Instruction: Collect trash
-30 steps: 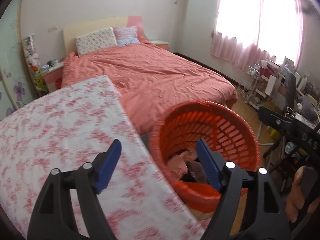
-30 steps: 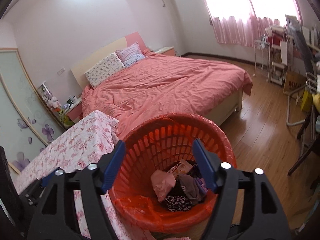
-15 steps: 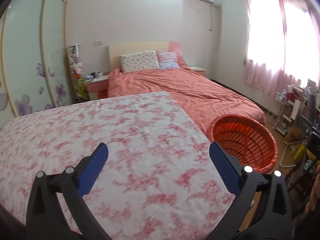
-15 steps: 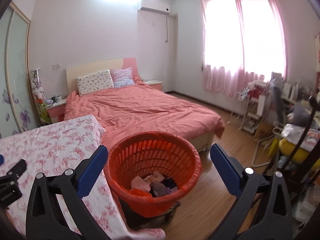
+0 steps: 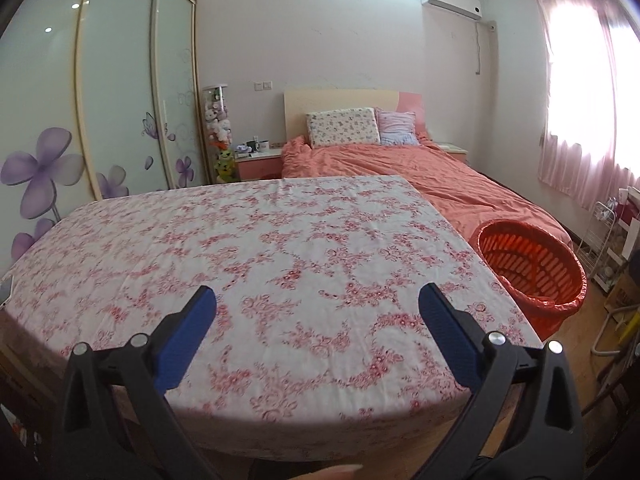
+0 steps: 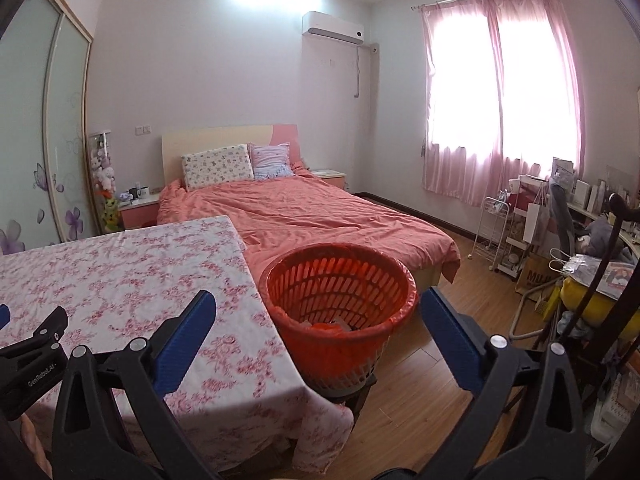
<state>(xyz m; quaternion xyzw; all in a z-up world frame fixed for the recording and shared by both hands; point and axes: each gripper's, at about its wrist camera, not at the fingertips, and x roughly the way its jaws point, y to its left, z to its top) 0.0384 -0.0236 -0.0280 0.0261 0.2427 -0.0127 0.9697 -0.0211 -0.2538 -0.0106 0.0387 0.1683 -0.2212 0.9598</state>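
Observation:
An orange slotted basket (image 6: 340, 292) with an orange liner stands on a low stand beside the table's right edge; a little trash shows at its bottom. It also shows in the left wrist view (image 5: 532, 268). My left gripper (image 5: 318, 308) is open and empty above the near edge of the table (image 5: 280, 248), which has a pink floral cloth. My right gripper (image 6: 318, 308) is open and empty, held back in front of the basket. The left gripper's body (image 6: 32, 352) shows at the lower left of the right wrist view.
A bed (image 6: 320, 212) with a salmon cover stands behind the table and basket. A wardrobe (image 5: 100, 92) with sliding doors is on the left. A white rack (image 6: 496, 232), a cluttered desk and chair (image 6: 588, 264) line the right wall. Wooden floor (image 6: 432, 392) lies right of the basket.
Both grippers have pulled back and up from over the basket and opened wider. The left one has swung left to face the table. The basket now looks farther away.

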